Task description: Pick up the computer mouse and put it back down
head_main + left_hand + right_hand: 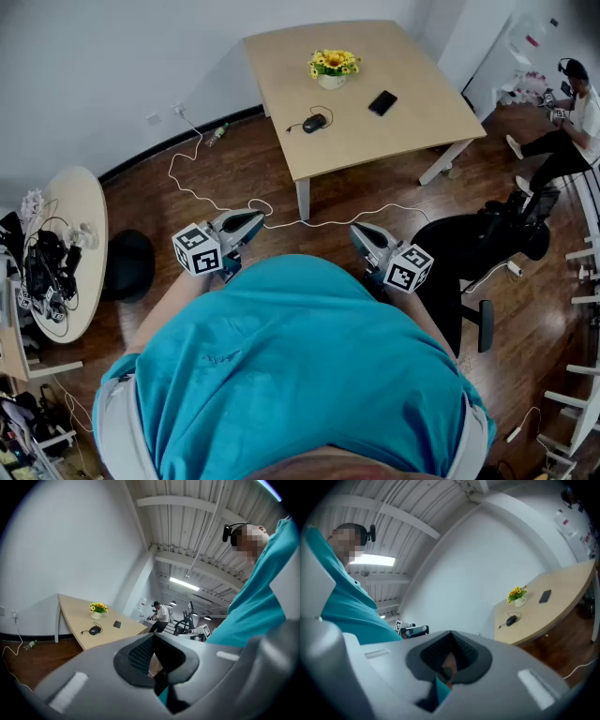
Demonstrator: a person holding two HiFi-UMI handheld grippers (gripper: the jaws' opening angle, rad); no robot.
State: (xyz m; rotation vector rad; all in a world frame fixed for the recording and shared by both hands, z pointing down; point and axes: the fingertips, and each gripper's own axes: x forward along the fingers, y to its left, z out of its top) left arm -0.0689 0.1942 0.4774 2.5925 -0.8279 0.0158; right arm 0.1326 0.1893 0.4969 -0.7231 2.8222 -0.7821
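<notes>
Locate the mouse on the desk, cord curled beside it, just in front of the flowers and left of the phone. Note both grippers well apart from the desk, held close to the teal shirt: left gripper and right gripper, tips toward the desk.

Read the jaws in the gripper views. Left gripper: jaws pressed together, nothing between. Right gripper: jaws likewise closed tip to tip, holding nothing.

Consult the head view alone for the floor:
- a white cable looping over the wood from the wall toward the desk leg
- a round table at left, loaded with dark gear
- a black chair at right

Consult the gripper views alone for the ceiling beams and a strip light. Find the mouse in the left gripper view too, with a person beyond the desk's far side. Find the mouse in the right gripper view, small, below the flowers.

Read only black-and-white square patterns on each marker cube. Treat the mark on the shirt chest as too small to read.
</notes>
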